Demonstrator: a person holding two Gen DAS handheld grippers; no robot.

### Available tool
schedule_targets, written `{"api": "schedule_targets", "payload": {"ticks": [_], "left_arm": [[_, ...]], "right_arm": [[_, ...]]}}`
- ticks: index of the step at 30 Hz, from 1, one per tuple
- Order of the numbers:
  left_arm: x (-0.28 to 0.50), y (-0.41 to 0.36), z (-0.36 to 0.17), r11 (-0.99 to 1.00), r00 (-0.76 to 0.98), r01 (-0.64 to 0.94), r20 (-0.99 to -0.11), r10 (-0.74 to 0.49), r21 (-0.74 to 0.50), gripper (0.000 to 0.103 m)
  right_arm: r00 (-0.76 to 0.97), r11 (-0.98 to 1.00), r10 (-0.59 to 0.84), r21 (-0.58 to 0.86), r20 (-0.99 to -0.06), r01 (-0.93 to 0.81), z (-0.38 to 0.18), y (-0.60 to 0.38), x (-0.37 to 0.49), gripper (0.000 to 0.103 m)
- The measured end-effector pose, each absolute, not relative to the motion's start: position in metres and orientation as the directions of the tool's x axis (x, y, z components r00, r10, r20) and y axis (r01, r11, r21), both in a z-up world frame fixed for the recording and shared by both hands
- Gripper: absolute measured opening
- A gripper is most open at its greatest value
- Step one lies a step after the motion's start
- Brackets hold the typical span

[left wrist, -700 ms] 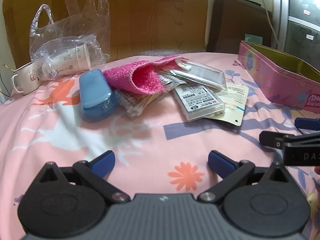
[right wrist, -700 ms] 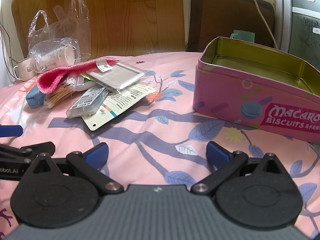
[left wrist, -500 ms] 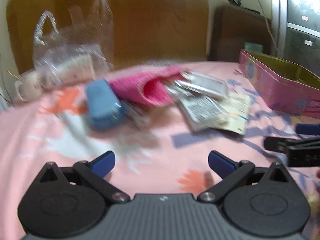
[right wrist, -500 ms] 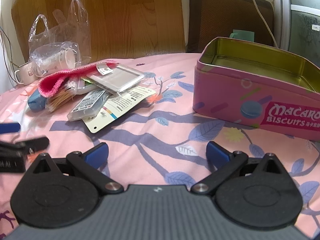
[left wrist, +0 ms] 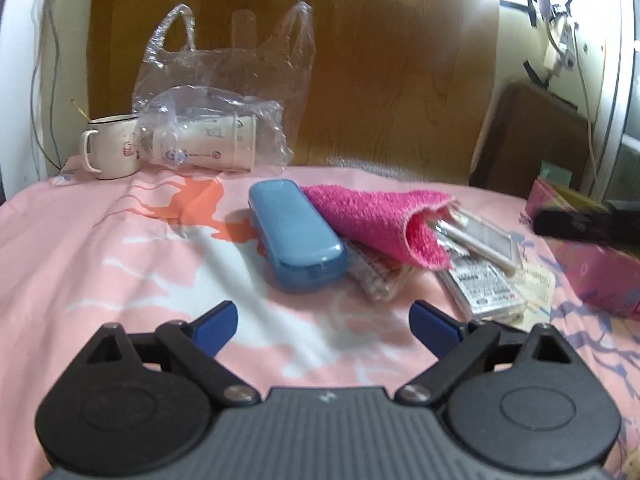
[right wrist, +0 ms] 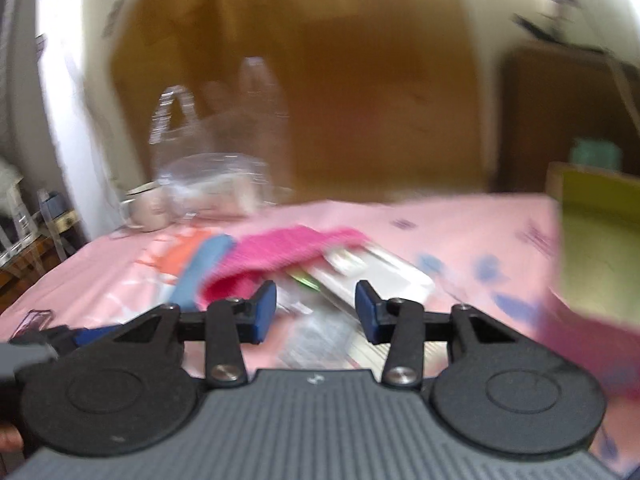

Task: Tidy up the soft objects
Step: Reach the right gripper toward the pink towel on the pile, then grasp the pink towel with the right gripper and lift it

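A folded pink towel [left wrist: 380, 220] lies on the pink floral cloth, draped over clear plastic cases [left wrist: 476, 240] and packets. A blue case [left wrist: 294, 234] lies against its left side. My left gripper [left wrist: 323, 320] is open and empty, a short way in front of the blue case. In the blurred right wrist view the pink towel [right wrist: 280, 256] lies just beyond my right gripper [right wrist: 316, 310], which is partly closed with a gap between the pads and holds nothing.
A pink biscuit tin [left wrist: 592, 264] stands at the right; it also shows in the right wrist view [right wrist: 596, 248]. A white mug [left wrist: 110, 146] and a clear plastic bag with paper cups [left wrist: 208, 140] sit at the back left. A wooden panel stands behind.
Both grippers have moved forward and left toward the pile. The right gripper's fingers have narrowed from wide open. The right view is now blurred by motion.
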State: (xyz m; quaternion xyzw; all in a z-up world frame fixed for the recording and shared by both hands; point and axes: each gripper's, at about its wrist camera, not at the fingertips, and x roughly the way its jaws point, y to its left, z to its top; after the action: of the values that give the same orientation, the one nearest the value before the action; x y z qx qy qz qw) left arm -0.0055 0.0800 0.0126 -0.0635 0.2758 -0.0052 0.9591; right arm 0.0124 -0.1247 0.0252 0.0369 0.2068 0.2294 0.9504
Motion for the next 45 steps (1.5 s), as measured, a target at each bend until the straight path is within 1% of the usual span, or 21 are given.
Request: {"api": "schedule_targets", "payload": {"ticks": [2,4,7,8,9,10,15,19,22,25,28,31,32,34,35,36,37,40,43,44,45], "left_arm": [[-0.008,0.084,0.013,0.989,0.86,-0.037,-0.508,-0.041,-0.143,0.097],[-0.012,0.086,0.013,0.986,0.87,-0.049,-0.492,-0.036,-0.16,0.097],[-0.011,0.089,0.012,0.981,0.867,-0.047,-0.496,-0.053,-0.187,0.097],[-0.011,0.091,0.011,0.979,0.866,-0.05,-0.497,-0.055,-0.196,0.097],[-0.01,0.092,0.011,0.978,0.865,-0.052,-0.498,-0.057,-0.202,0.097],[-0.011,0.093,0.011,0.976,0.866,-0.052,-0.496,-0.061,-0.21,0.097],[-0.011,0.095,0.01,0.972,0.869,-0.051,-0.491,-0.069,-0.227,0.097],[-0.012,0.097,0.01,0.971,0.87,-0.047,-0.488,-0.076,-0.235,0.099],[-0.013,0.097,0.011,0.97,0.872,-0.036,-0.482,-0.087,-0.241,0.1],[-0.013,0.097,0.011,0.963,0.862,0.003,-0.488,-0.138,-0.268,0.099],[-0.017,0.1,0.013,0.94,0.853,0.077,-0.467,-0.235,-0.333,0.097],[-0.018,0.094,0.015,0.876,0.803,0.163,-0.455,-0.385,-0.454,0.09],[-0.017,0.088,0.015,0.855,0.775,0.197,-0.457,-0.435,-0.48,0.089],[-0.016,0.071,0.019,0.842,0.737,0.244,-0.473,-0.483,-0.481,0.088],[-0.015,0.062,0.022,0.839,0.72,0.27,-0.48,-0.502,-0.472,0.088],[-0.014,0.054,0.025,0.834,0.704,0.293,-0.484,-0.519,-0.468,0.088],[-0.013,0.047,0.027,0.826,0.688,0.31,-0.489,-0.537,-0.471,0.088],[-0.005,0.029,0.03,0.791,0.636,0.344,-0.494,-0.593,-0.506,0.088],[0.009,0.012,0.032,0.77,0.591,0.353,-0.511,-0.624,-0.531,0.088],[0.013,0.008,0.033,0.766,0.579,0.358,-0.516,-0.631,-0.534,0.086],[0.015,0.002,0.032,0.767,0.57,0.362,-0.525,-0.632,-0.53,0.078]], "right_arm": [[0.771,0.863,0.494,0.119,-0.402,-0.491,0.03,-0.095,0.031,0.049],[0.749,0.851,0.5,0.086,-0.435,-0.519,0.028,-0.073,0.048,0.064],[0.721,0.846,0.481,0.047,-0.499,-0.531,0.018,-0.043,0.077,0.065],[0.713,0.843,0.477,0.036,-0.514,-0.537,0.015,-0.039,0.083,0.06],[0.708,0.839,0.471,0.021,-0.526,-0.543,0.013,-0.035,0.085,0.031],[0.716,0.846,0.446,-0.009,-0.537,-0.533,0.011,-0.033,0.085,0.017],[0.804,0.89,0.416,0.006,-0.425,-0.457,0.028,-0.074,0.05,0.013],[0.842,0.905,0.421,0.098,-0.336,-0.414,0.042,-0.135,0.008,0.013],[0.862,0.908,0.418,0.121,-0.288,-0.4,0.044,-0.17,-0.025,0.013],[0.853,0.909,0.417,0.134,-0.312,-0.395,0.034,-0.191,-0.047,0.014],[0.79,0.89,0.457,0.196,-0.408,-0.413,0.01,-0.195,-0.055,0.014],[0.689,0.842,0.539,0.277,-0.484,-0.463,-0.016,-0.187,-0.061,0.021],[0.689,0.844,0.534,0.263,-0.49,-0.467,-0.019,-0.184,-0.064,0.027],[0.732,0.868,0.493,0.218,-0.469,-0.445,-0.015,-0.182,-0.067,0.065],[0.761,0.88,0.473,0.207,-0.443,-0.426,-0.01,-0.184,-0.067,0.073],[0.783,0.887,0.462,0.207,-0.417,-0.413,-0.006,-0.187,-0.067,0.088],[0.799,0.891,0.455,0.208,-0.394,-0.404,-0.002,-0.19,-0.064,0.096],[0.794,0.892,0.452,0.18,-0.407,-0.415,-0.003,-0.195,-0.047,0.099],[0.772,0.909,0.408,0.137,-0.488,-0.393,-0.019,-0.196,-0.021,0.1],[0.757,0.906,0.415,0.15,-0.504,-0.397,-0.024,-0.199,-0.018,0.1],[0.735,0.899,0.429,0.172,-0.526,-0.402,-0.028,-0.197,-0.012,0.102]]}}
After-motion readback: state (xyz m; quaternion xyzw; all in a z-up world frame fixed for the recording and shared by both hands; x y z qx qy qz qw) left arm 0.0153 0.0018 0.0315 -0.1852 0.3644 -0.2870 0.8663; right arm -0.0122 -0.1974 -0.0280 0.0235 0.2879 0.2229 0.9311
